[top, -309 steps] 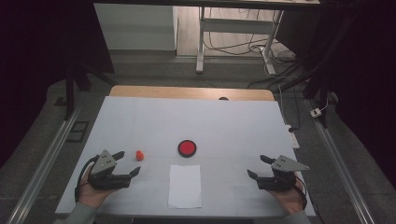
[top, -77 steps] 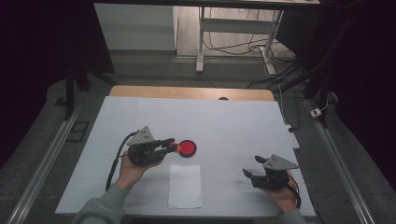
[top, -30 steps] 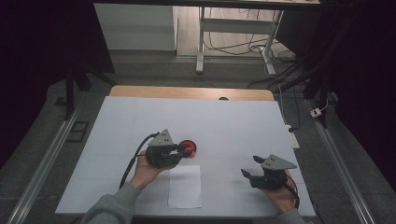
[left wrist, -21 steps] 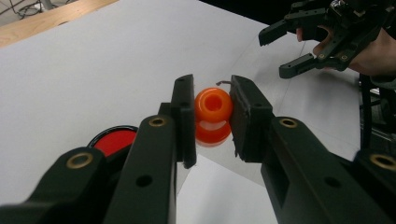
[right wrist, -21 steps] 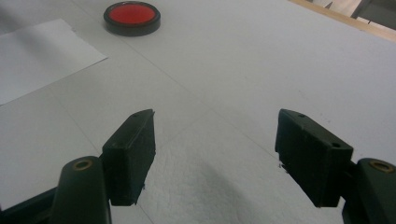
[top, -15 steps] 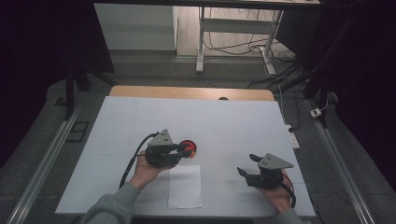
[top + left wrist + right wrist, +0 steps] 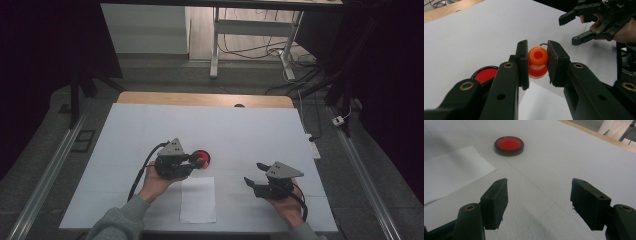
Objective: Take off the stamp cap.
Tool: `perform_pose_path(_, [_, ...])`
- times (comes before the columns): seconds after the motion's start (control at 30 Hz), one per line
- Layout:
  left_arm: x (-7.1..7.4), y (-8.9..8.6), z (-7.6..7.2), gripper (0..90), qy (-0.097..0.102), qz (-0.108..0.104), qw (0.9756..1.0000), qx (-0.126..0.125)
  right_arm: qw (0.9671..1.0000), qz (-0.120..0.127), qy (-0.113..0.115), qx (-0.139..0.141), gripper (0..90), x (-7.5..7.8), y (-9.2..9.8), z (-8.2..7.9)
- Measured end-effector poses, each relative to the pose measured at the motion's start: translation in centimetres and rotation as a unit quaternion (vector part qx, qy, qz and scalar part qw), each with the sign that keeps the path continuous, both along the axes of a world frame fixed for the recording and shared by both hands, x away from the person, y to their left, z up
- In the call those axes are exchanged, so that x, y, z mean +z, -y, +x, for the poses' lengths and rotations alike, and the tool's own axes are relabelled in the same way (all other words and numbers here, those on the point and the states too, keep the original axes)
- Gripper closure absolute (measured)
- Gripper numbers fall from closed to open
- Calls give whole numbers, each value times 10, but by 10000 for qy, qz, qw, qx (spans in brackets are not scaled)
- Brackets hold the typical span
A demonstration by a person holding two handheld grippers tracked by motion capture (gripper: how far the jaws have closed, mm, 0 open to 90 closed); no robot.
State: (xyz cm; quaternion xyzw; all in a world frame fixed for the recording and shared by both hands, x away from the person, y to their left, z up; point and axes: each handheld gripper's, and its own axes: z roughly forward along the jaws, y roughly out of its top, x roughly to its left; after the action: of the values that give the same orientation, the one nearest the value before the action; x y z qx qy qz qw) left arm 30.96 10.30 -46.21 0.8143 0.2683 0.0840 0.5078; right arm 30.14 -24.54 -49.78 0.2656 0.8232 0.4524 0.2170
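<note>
My left gripper [image 7: 537, 62] is shut on a small orange spool-shaped piece [image 7: 538, 57], its pads pressing both sides. In the high view the left gripper [image 7: 202, 161] hovers at the near edge of a round red disc with a black rim [image 7: 202, 154], which lies on the table left of its jaws [image 7: 485, 74]. My right gripper [image 7: 254, 173] stands open over the bare table at the right. Its jaws have just been closing a little, with nothing between them [image 7: 539, 195]. The red disc [image 7: 509, 144] lies ahead of it to the left.
A white paper sheet [image 7: 198, 200] lies flat near the front edge, just below the left gripper, and its corner [image 7: 449, 167] reaches toward the right gripper. The white tabletop [image 7: 250, 125] ends at a wooden strip [image 7: 200, 98] at the back. A black cable [image 7: 142, 170] trails from the left gripper.
The right gripper has shifted a little left, toward the middle of the table. The left gripper has stayed at the red disc with the orange piece held.
</note>
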Motion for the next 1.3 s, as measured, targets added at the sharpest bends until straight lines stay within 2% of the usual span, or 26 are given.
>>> perform_pose_path(0.37, [0, 1, -1, 721, -10, 1, 10000, -45, 9998, -59, 32, 171, 305, 0, -22, 1])
perform_pose_path(0.63, [-1, 3, -1, 721, -22, 9, 10000, -50, 9995, 13, 25, 324, 307, -1, -37, 0])
perform_pose_path(1.2, [-1, 3, 0, 721, -18, 20, 10000, -58, 9985, 7, 50, 545, 312, -2, -60, -1])
perform_pose_path(1.3, [-1, 3, 0, 721, -30, 23, 10000, -56, 9981, -60, 35, 607, 313, -3, -66, -1])
